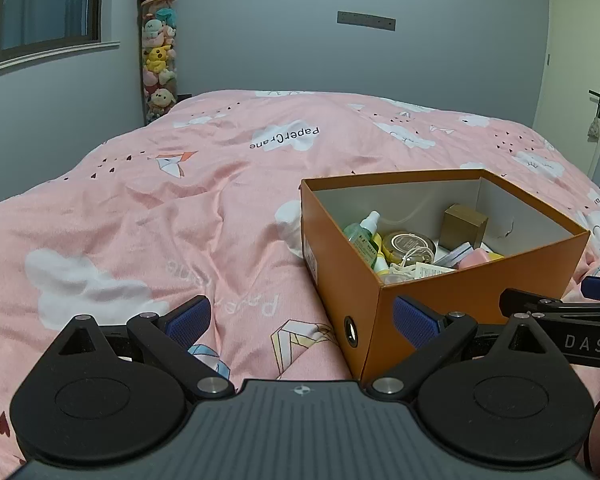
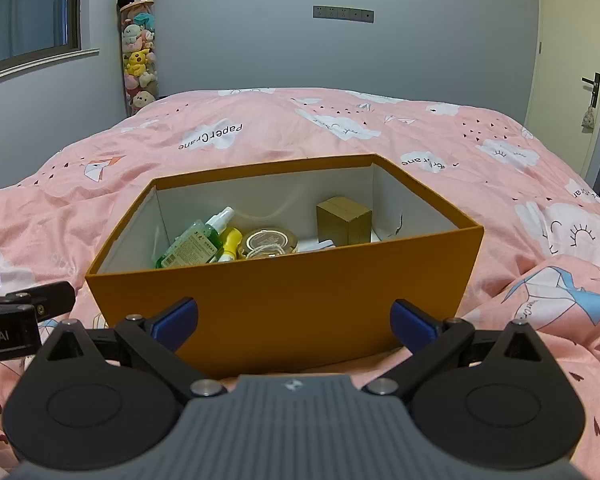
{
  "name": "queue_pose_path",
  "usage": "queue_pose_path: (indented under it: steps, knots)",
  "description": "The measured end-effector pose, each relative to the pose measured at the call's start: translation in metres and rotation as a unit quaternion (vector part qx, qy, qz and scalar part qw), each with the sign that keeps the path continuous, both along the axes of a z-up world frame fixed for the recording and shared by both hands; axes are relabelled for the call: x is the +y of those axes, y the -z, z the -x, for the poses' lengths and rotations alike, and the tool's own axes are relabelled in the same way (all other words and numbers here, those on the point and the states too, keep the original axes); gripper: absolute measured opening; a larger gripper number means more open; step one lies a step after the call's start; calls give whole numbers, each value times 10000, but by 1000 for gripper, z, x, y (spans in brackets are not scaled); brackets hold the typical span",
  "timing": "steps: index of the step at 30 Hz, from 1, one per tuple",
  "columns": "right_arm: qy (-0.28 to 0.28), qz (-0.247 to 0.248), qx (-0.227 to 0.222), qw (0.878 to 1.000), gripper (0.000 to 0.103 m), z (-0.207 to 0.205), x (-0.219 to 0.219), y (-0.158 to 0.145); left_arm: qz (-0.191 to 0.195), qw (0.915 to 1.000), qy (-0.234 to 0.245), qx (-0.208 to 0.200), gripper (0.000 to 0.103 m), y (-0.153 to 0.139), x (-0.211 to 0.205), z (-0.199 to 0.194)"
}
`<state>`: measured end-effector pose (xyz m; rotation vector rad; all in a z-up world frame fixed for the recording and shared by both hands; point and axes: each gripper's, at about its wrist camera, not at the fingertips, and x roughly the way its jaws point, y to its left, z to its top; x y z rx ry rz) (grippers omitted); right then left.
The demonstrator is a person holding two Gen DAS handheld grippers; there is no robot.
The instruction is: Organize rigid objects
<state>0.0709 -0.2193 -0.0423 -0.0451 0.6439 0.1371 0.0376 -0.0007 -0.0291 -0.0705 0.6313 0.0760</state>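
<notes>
An open orange box (image 2: pixel 284 304) sits on the pink bed cover; it also shows in the left wrist view (image 1: pixel 480 300). Inside lie a green spray bottle (image 2: pixel 196 240), a yellow bottle (image 2: pixel 230 246), a round brown tin (image 2: pixel 270 242) and a small brown carton (image 2: pixel 344 220). My right gripper (image 2: pixel 294 322) is open and empty, just in front of the box's near wall. My left gripper (image 1: pixel 302 320) is open and empty, at the box's left front corner. The right gripper shows at the right edge of the left wrist view (image 1: pixel 560 312).
The pink bed cover (image 1: pixel 160 220) with cloud prints spreads all round the box. A tall clear tube of plush toys (image 2: pixel 138 60) stands in the far corner. A door (image 2: pixel 572 60) is at the right, a window (image 1: pixel 40 4) at the left.
</notes>
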Motion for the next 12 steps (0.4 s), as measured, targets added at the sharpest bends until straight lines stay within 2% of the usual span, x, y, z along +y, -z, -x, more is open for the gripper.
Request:
queue_pose_path:
  steps: [12]
  knots:
    - [2, -29, 42, 10000, 100, -1, 0, 1, -47, 10000, 33, -35, 103, -2, -1, 1]
